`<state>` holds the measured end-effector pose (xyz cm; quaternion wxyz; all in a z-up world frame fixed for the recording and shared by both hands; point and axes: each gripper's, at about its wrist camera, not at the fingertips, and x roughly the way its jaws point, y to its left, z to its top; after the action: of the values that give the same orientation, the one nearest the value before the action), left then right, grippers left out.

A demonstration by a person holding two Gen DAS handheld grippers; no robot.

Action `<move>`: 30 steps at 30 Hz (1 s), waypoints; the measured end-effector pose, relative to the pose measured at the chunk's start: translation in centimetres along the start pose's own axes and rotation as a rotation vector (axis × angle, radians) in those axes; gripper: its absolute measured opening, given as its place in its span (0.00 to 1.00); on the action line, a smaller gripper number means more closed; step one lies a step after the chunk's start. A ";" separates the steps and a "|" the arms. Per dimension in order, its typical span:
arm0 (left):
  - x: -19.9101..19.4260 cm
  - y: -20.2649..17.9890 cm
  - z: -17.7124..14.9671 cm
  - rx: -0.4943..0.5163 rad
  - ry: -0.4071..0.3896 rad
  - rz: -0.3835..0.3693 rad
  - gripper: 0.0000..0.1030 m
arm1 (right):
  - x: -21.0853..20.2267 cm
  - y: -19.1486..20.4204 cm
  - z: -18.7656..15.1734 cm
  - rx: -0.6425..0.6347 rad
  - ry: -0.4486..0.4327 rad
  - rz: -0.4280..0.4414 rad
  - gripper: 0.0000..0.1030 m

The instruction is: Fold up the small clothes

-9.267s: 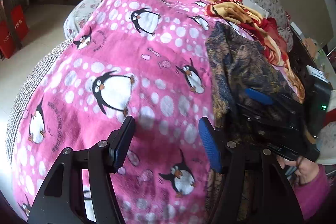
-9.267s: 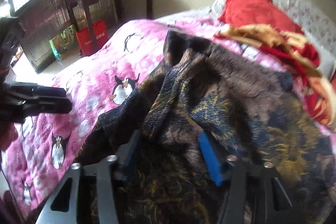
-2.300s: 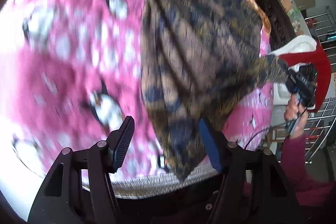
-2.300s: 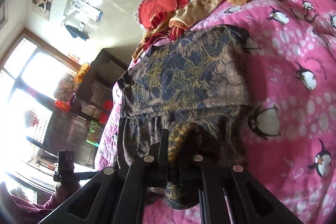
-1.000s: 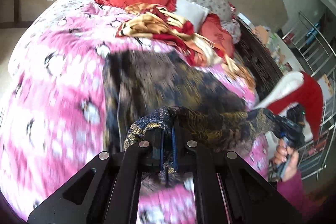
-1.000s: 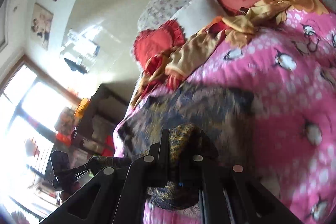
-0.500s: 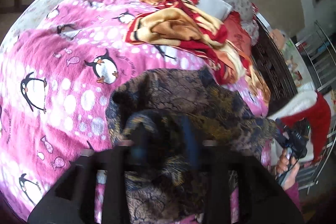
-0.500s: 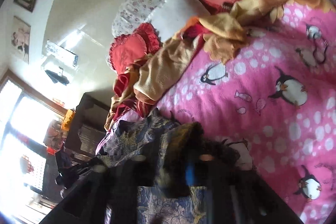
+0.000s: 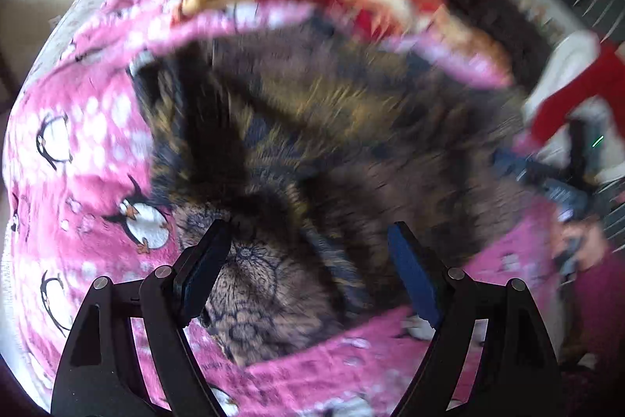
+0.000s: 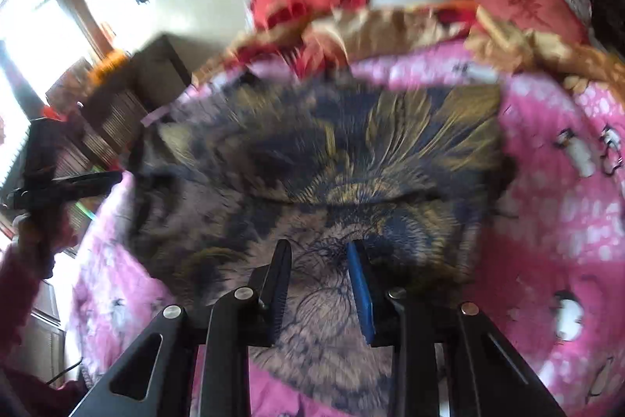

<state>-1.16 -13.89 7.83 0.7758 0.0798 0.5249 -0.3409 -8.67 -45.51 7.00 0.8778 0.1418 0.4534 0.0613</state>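
Now the dark patterned garment (image 9: 332, 151) lies on the pink penguin blanket (image 9: 78, 151); my left gripper (image 9: 308, 272) and right gripper (image 10: 320, 284) hover spread, empty. Soft, limp cloth: I'd pinch its near hem corners.

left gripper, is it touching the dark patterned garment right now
Cannot tell. In the left wrist view the left gripper is open, with the garment lying between its fingers, but blur hides any contact or gap.

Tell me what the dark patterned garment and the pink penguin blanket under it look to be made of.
Dark patterned garment: thin woven cloth, probably printed or jacquard, blue-gold feathery motifs, drapes in soft folds; blur hides the weave. Pink penguin blanket: looks like plush fleece, matte and fuzzy, with printed penguins and white dots.
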 end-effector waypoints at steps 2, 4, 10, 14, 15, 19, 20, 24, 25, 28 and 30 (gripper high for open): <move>2.2 0.5 1.2 -0.030 0.028 0.045 0.80 | 1.6 -0.2 1.0 0.006 0.000 -0.018 0.28; 2.8 1.2 2.9 -0.061 0.040 0.038 0.80 | 2.4 -0.3 2.7 -0.004 -0.032 -0.036 0.28; -0.6 4.5 10.6 -0.211 -0.152 0.000 0.80 | 2.5 -2.0 10.1 0.102 -0.207 -0.033 0.28; -4.0 6.5 11.8 -0.310 -0.280 -0.045 0.80 | 0.8 -2.6 12.1 0.210 -0.285 -0.015 0.28; -4.8 6.8 11.5 -0.315 -0.303 -0.051 0.80 | 0.0 -2.6 11.7 0.225 -0.305 0.011 0.28; -6.1 6.4 8.5 -0.248 -0.284 -0.087 0.80 | -0.3 0.9 9.5 0.097 -0.215 0.106 0.28; -6.0 6.0 7.3 -0.208 -0.268 -0.078 0.80 | 0.5 2.4 8.7 0.038 -0.159 0.120 0.28; -4.6 5.3 3.6 -0.122 -0.176 -0.038 0.80 | 5.6 8.4 6.7 -0.185 -0.007 0.098 0.28; -3.9 5.2 3.2 -0.113 -0.156 -0.027 0.80 | 6.8 9.3 6.8 -0.210 0.009 0.094 0.28; -1.6 4.9 2.1 -0.069 -0.070 -0.008 0.80 | 10.6 12.2 9.4 -0.231 0.004 0.103 0.28; -0.2 4.6 2.3 -0.041 -0.035 -0.004 0.80 | 12.2 13.6 12.0 -0.214 -0.049 0.087 0.28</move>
<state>3.31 -11.44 7.98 0.7857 0.0571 0.5182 -0.3329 8.45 -32.01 8.24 0.8952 0.0685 0.4162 0.1441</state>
